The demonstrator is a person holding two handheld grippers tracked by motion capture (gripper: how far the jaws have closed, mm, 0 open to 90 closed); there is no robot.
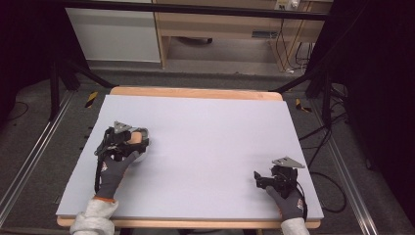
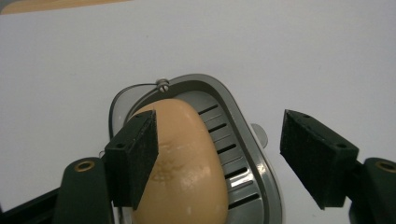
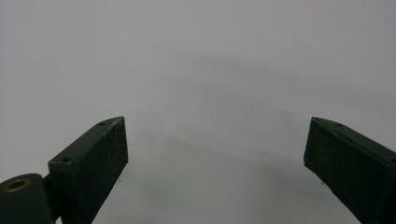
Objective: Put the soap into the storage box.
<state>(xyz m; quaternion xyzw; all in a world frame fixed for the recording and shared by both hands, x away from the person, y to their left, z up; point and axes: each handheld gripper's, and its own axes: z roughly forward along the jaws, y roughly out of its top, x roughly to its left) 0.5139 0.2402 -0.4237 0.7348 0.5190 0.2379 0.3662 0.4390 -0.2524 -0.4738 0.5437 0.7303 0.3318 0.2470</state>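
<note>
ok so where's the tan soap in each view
high view: the tan soap sits left of centre, just ahead of the left claw, mostly covered by it.
left gripper view: it is at bottom centre, lying in the grey slotted dish, with the left-hand jaw against its side and the other jaw apart from it.
right gripper view: not in it.
shared landmark: the pale table sheet.

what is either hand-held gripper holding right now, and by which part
Nothing is held. The left hand-held gripper is open around the tan egg-shaped object in the grey slotted dish; the right hand-held gripper is open.
</note>
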